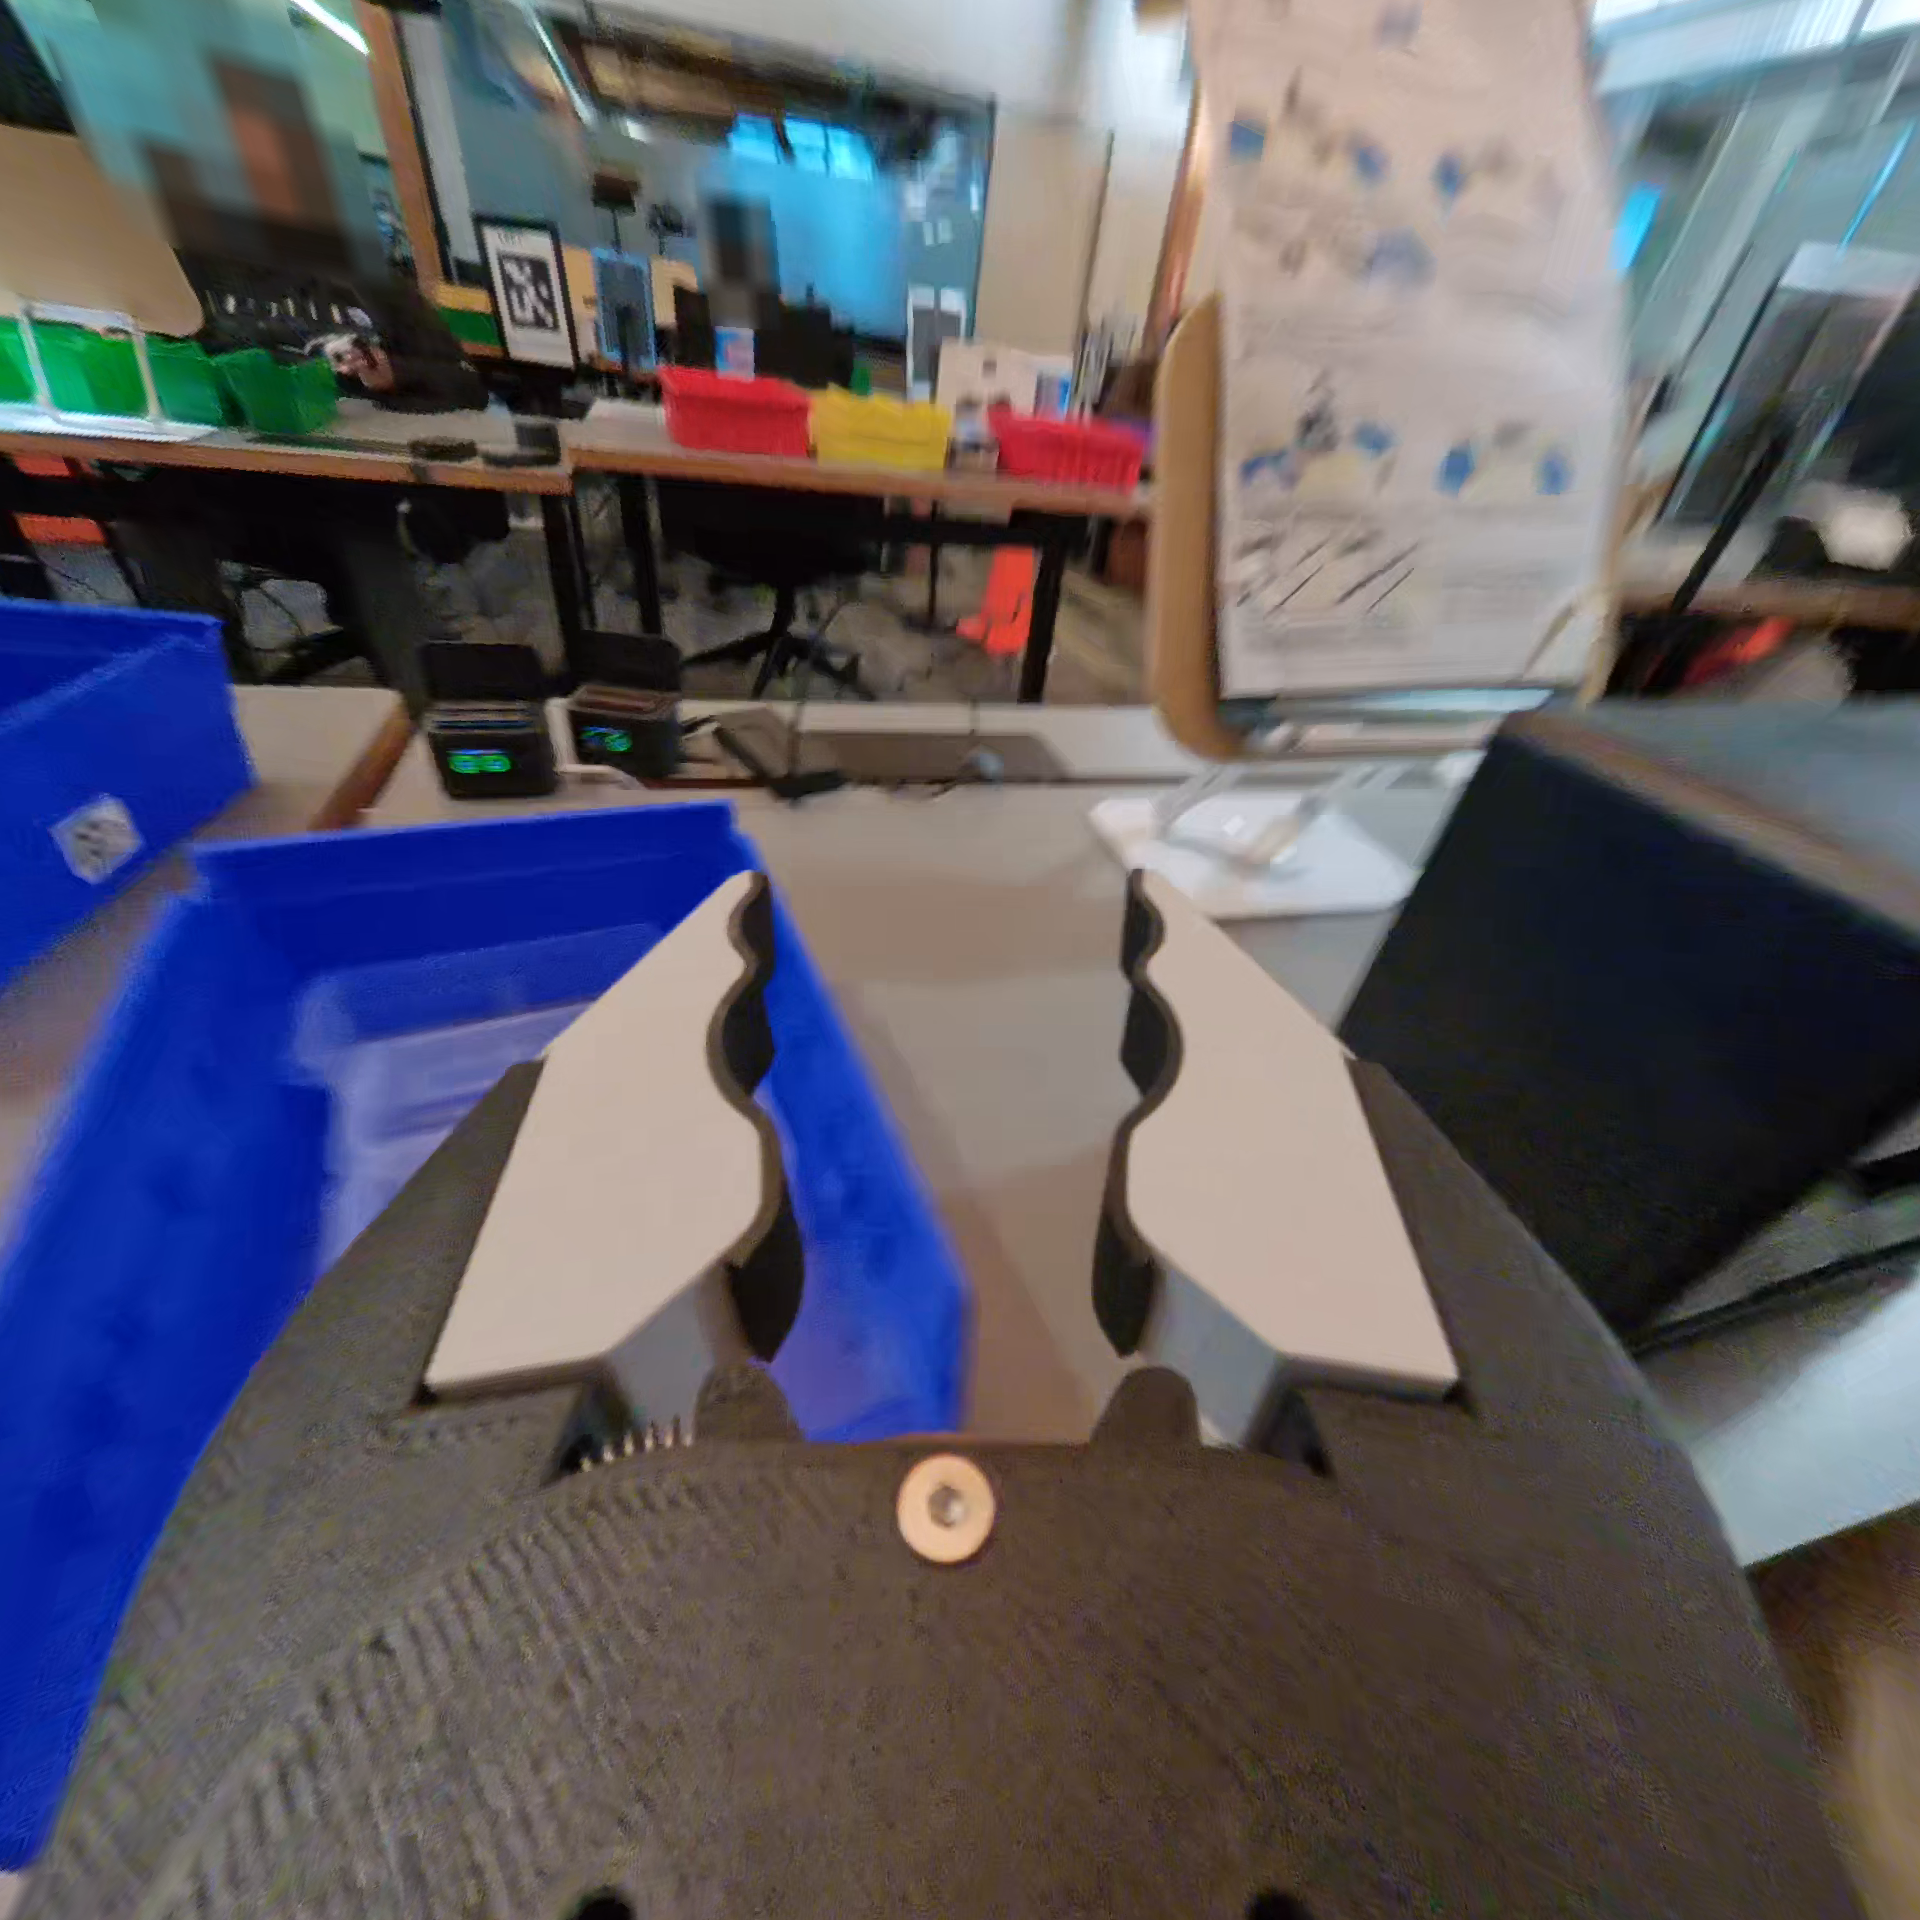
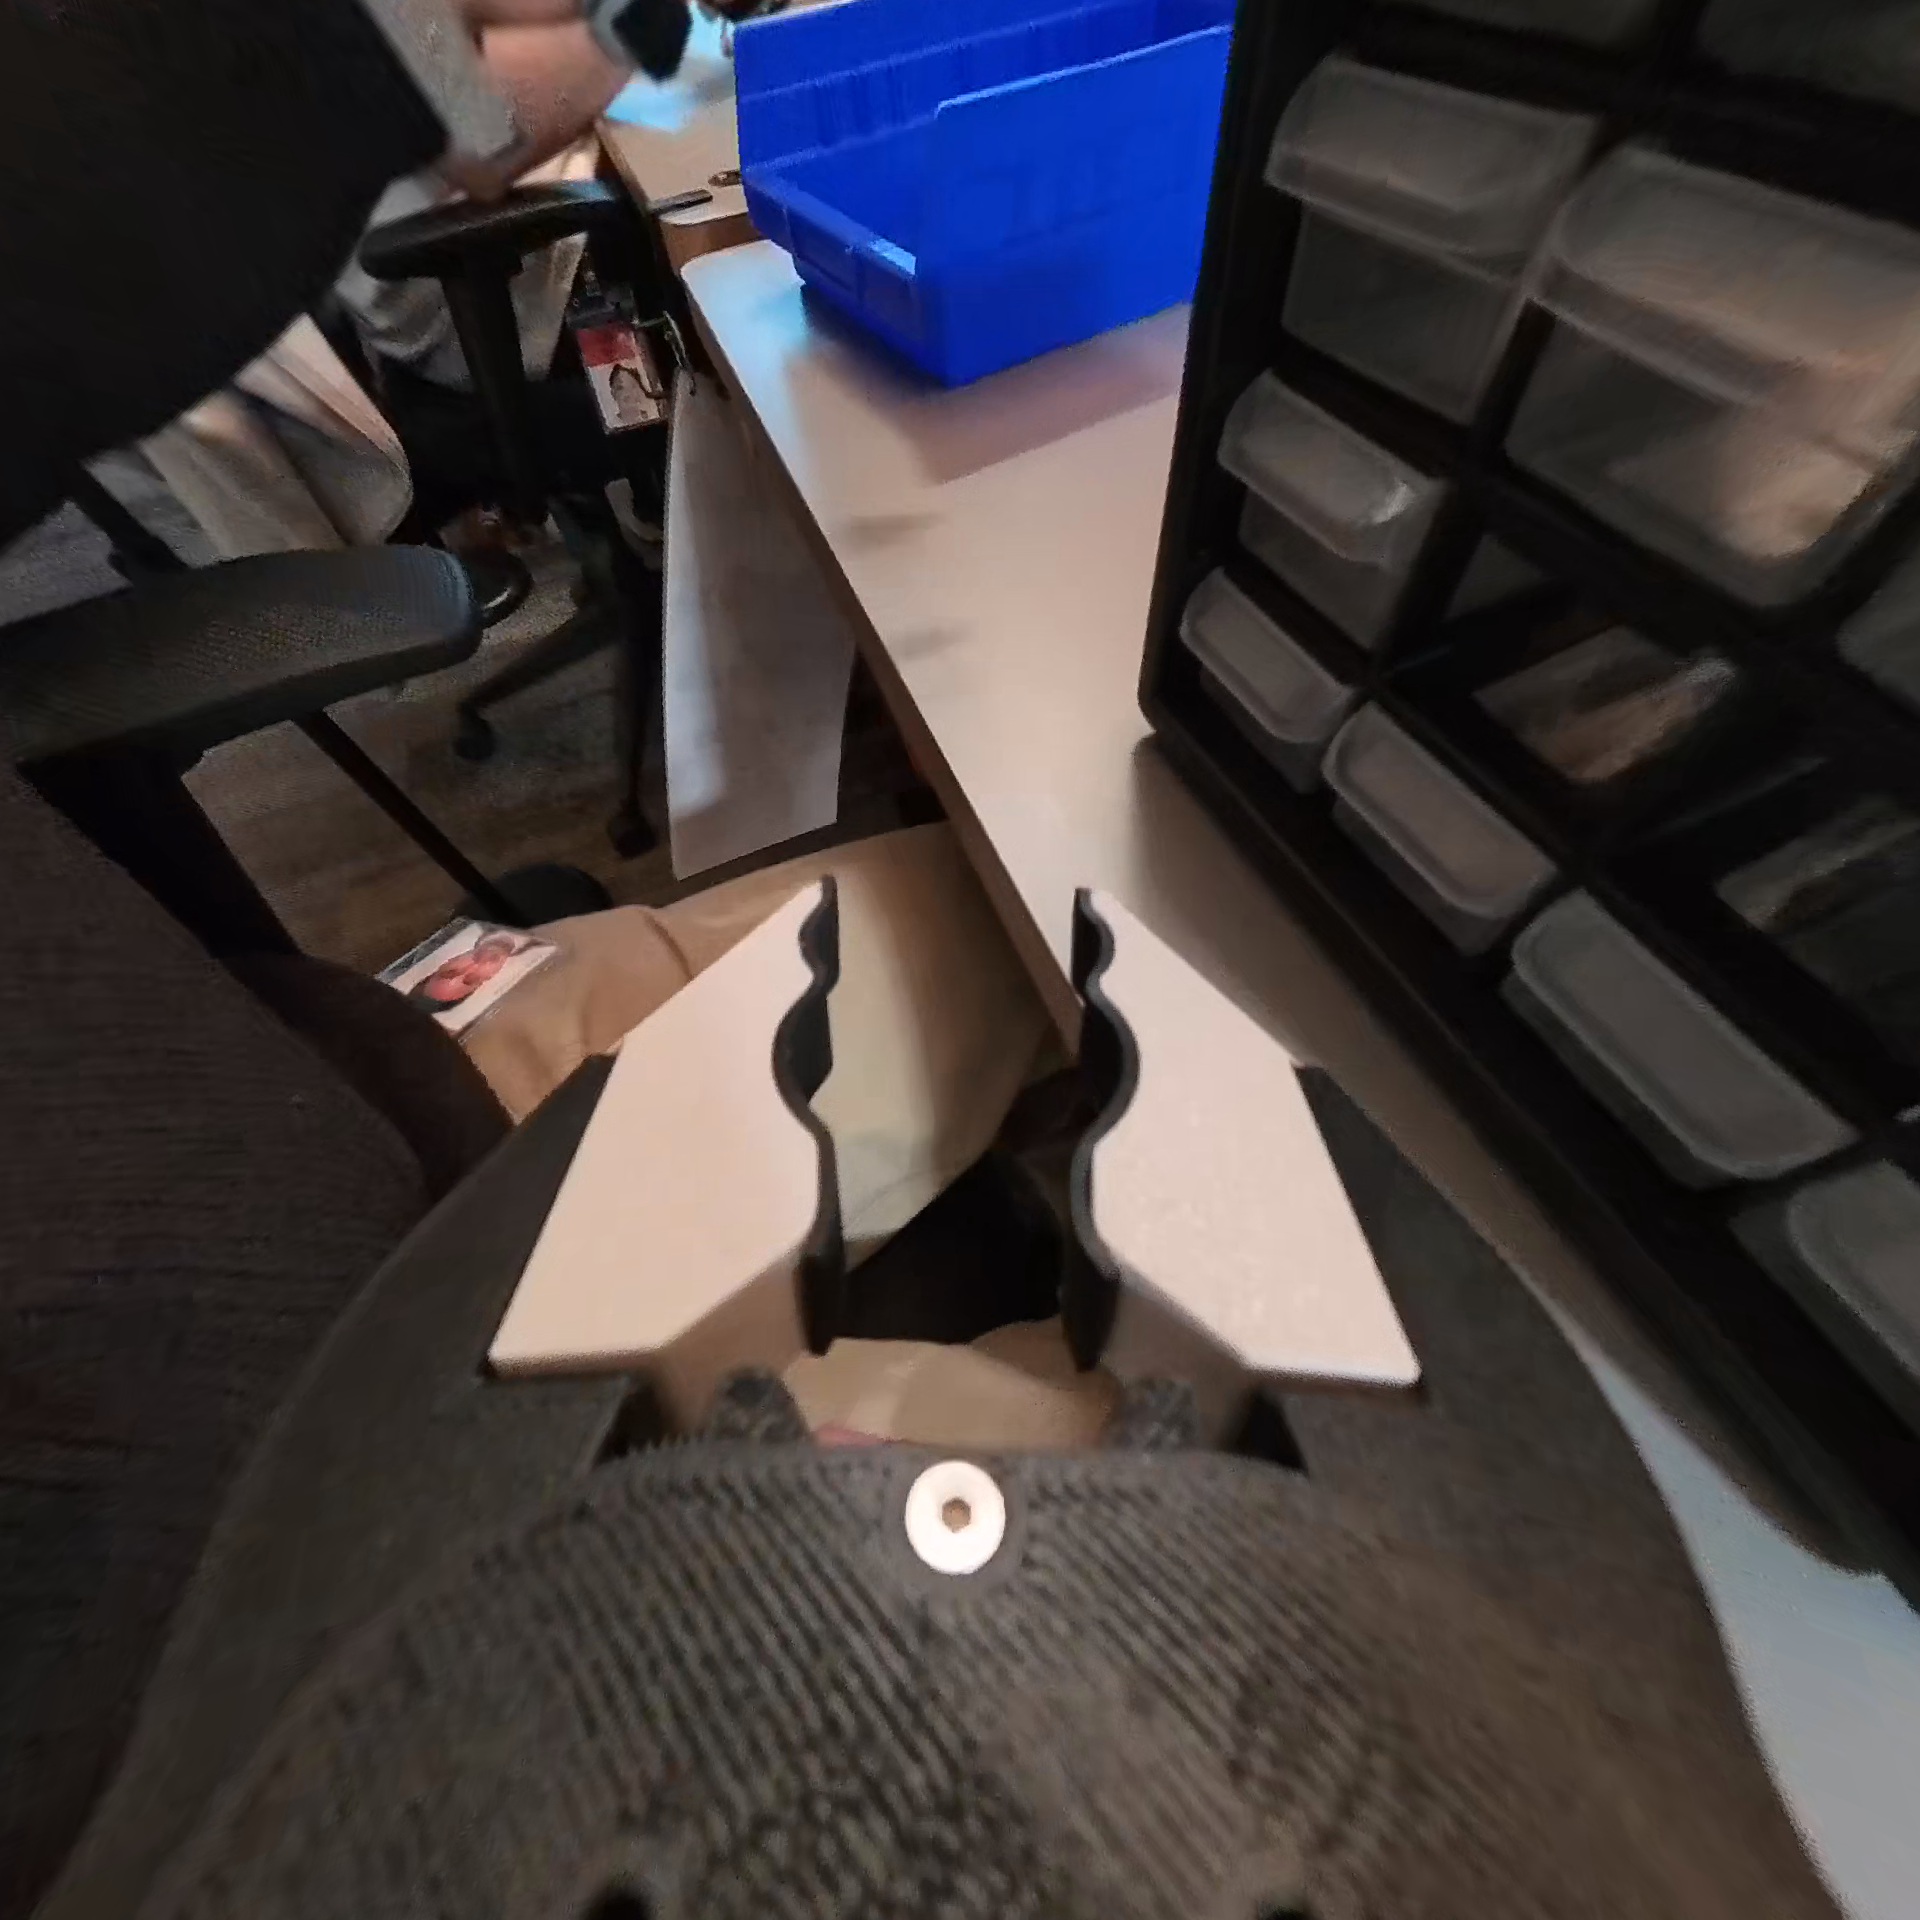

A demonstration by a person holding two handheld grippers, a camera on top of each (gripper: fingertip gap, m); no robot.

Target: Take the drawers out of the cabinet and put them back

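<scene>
We saw the grey table (image 2: 997, 540) running under everything, with the black cabinet (image 2: 1216, 436) standing on it along the right side of the right wrist view. Its clear drawers (image 2: 1423, 821) sat in their slots, apart from one dark open slot in the second column. In the left wrist view only the cabinet's dark side (image 1: 1621, 1039) showed, at the right. A blue bin (image 1: 208, 1143) sat on the table to the left of it, another blue bin (image 1: 94, 769) behind that. Our left gripper (image 1: 945, 914) hung above the table between bin and cabinet, jaws spread wide and empty. Our right gripper (image 2: 951, 914) was held over the table's near edge, left of the cabinet, jaws parted and empty.
</scene>
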